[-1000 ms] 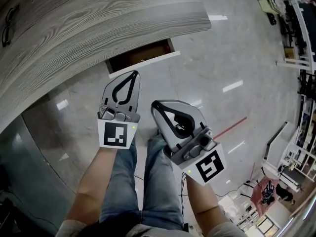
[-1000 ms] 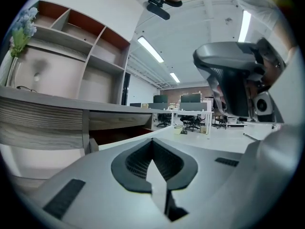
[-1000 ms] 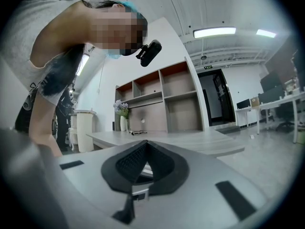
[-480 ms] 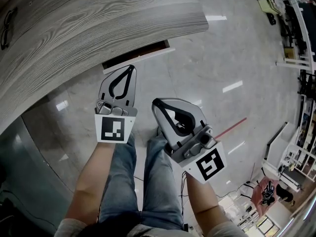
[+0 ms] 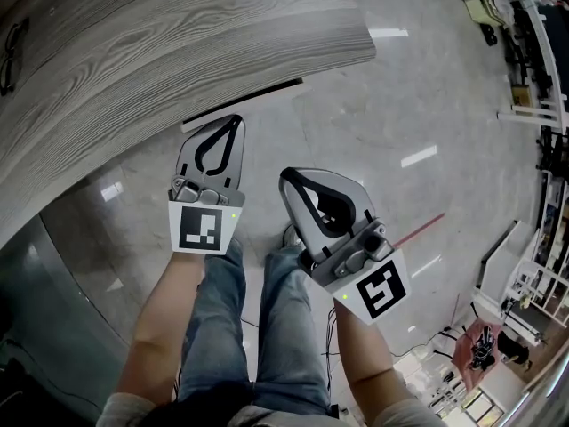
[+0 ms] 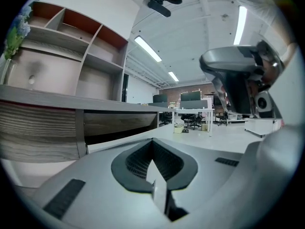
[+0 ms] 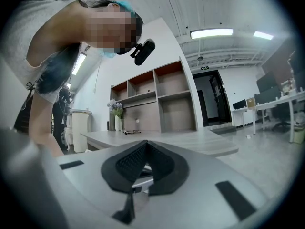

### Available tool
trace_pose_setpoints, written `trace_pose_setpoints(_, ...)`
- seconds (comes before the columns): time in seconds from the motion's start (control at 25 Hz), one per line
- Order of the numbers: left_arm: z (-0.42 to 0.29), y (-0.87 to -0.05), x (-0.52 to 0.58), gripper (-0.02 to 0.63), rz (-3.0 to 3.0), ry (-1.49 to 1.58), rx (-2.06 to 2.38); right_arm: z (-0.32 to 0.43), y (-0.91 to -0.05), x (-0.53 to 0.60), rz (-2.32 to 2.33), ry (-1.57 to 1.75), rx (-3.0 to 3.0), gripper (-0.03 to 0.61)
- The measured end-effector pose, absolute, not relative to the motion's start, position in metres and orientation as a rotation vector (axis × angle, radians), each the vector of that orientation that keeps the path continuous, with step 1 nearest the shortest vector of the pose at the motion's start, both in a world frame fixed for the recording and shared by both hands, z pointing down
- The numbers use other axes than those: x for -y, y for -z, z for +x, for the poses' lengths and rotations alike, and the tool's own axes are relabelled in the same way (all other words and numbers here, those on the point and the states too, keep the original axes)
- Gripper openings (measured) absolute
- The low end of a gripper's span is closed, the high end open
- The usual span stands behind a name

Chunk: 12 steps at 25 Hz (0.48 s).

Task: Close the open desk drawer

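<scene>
The grey wood-grain bench (image 5: 178, 34) filled the upper left of the head view. The drawer (image 5: 244, 102) sat under its rim, with only a thin white front edge showing, so it looked almost shut. The left gripper (image 5: 236, 122), closed and empty, pointed at that edge; contact could not be told. The right gripper (image 5: 285, 178), also closed and empty, hung well back. A shallow push might leave a gap, or the tip might slip and hit the rim. No writing was legible, only square markers.
</scene>
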State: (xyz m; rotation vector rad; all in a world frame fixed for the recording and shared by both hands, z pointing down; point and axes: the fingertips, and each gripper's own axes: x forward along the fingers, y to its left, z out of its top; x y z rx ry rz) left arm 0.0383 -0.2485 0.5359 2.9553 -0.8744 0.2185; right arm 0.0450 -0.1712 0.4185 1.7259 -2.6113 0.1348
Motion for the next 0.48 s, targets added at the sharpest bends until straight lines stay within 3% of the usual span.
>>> trace_pose_setpoints(0.48,0.031,-0.522,0.287,0.008,2.960,-0.226,0.920,0.042,-0.409,0.177,1.733,-0.149,2.604,0.009)
